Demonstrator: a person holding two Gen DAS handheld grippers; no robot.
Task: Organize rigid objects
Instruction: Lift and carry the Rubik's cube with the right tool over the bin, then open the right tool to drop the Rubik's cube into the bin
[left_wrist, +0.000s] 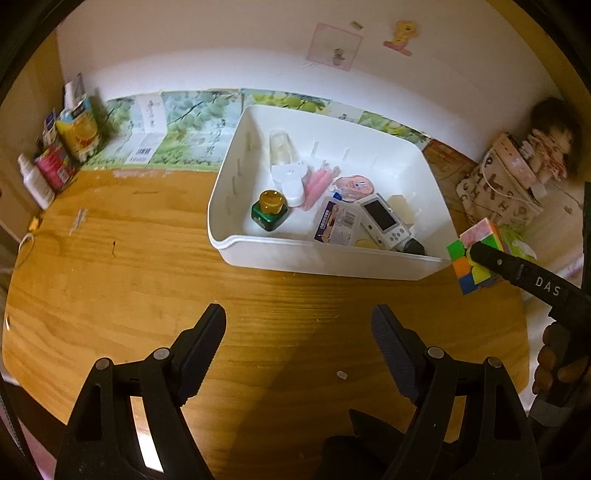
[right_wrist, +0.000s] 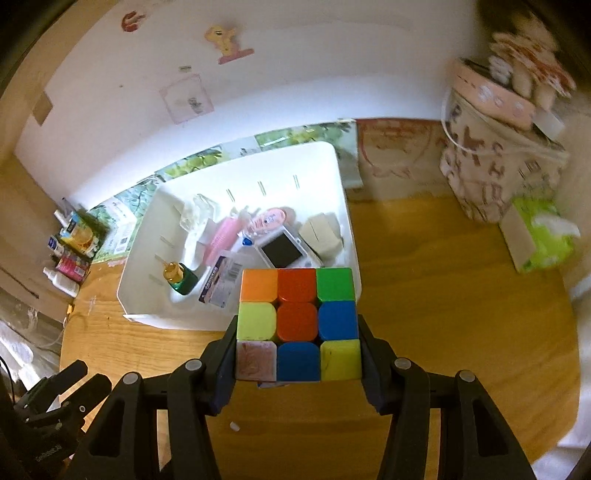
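My right gripper (right_wrist: 298, 350) is shut on a colourful puzzle cube (right_wrist: 297, 324) and holds it above the wooden table, just in front of the near right corner of the white bin (right_wrist: 349, 206). In the left wrist view the cube (left_wrist: 474, 266) and the right gripper's finger (left_wrist: 495, 260) hang beside the bin's (left_wrist: 317, 260) right corner. The bin holds a green bottle with a gold cap (left_wrist: 270, 210), a white handheld device (left_wrist: 384, 219), a pink item (left_wrist: 317, 184) and other small things. My left gripper (left_wrist: 298, 332) is open and empty over the table, in front of the bin.
Boxes and a white bottle (left_wrist: 35, 181) stand at the table's far left corner. A patterned bag (right_wrist: 498, 173) with a pink box and a doll on it stands far right, with a green tissue box (right_wrist: 539, 236) beside it. A small white scrap (left_wrist: 342, 374) lies on the table.
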